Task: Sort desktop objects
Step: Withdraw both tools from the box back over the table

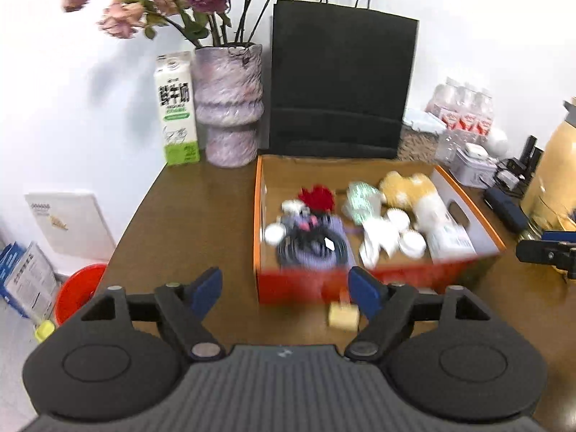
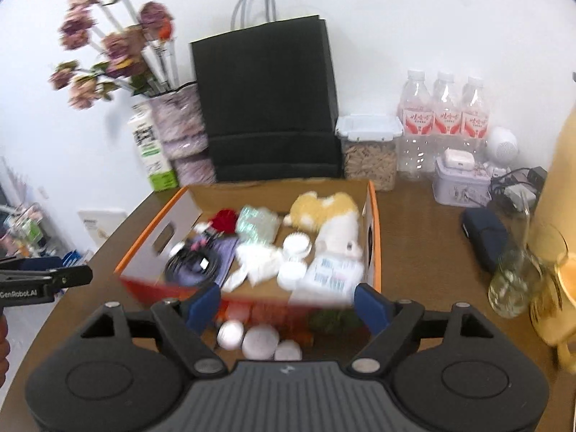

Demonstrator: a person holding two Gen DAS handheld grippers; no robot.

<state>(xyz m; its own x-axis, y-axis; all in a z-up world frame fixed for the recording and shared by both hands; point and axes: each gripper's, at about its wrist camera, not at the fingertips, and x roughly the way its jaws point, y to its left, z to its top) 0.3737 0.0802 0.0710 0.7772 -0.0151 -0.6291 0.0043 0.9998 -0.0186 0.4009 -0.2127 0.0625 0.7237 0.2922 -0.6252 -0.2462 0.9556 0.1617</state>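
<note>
Cardboard box (image 1: 464,212), orange-rimmed, holds fluffy plush toy (image 1: 406,187), coiled cable (image 1: 309,244).

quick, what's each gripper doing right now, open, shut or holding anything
Left gripper: open, nothing between its blue pads, in front of the orange cardboard box.
Right gripper: open, holding nothing.

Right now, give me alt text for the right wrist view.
The open, empty right tongs hover before an orange cardboard box holding a plush toy, coiled cable and white jars. A black paper bag stands behind it.
</note>
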